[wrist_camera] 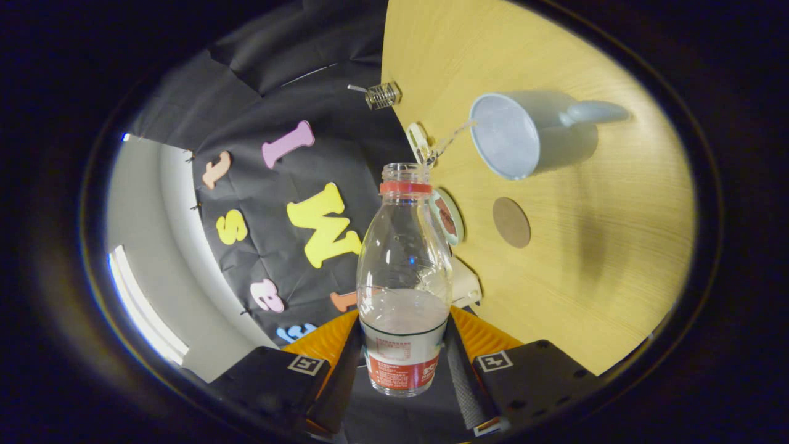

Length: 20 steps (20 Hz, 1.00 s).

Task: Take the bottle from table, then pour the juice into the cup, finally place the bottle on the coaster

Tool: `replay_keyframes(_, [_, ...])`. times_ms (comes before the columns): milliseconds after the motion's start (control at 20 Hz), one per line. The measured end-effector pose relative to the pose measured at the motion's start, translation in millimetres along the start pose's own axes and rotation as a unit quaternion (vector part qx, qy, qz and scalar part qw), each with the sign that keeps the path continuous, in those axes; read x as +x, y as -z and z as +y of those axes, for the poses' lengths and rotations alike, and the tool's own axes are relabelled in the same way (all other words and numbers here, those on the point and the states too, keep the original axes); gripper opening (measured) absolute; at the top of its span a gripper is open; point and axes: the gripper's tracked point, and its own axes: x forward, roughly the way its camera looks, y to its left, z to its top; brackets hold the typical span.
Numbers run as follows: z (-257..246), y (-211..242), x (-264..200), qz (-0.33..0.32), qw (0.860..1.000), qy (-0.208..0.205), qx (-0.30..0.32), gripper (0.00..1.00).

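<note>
Now the tongs [404,364] squeezed the open juice bottle [404,277], tipped sideways, mid-pour. Next, its mouth probably needed to reach the blue cup [511,139], above the round coaster [511,222].

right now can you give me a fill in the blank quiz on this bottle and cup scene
1. The gripper is shut on the ____.
2. The bottle has no ____ on its neck.
3. The round coaster lies on the ____.
4. The cup sits beyond the ____.

Missing words: bottle; cap; table; coaster
</note>
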Motion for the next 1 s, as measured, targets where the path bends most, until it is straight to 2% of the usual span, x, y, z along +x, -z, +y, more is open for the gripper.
replay_keyframes(1000, [33.4,14.5,0.7,0.014,0.996,-0.021,0.088,0.75])
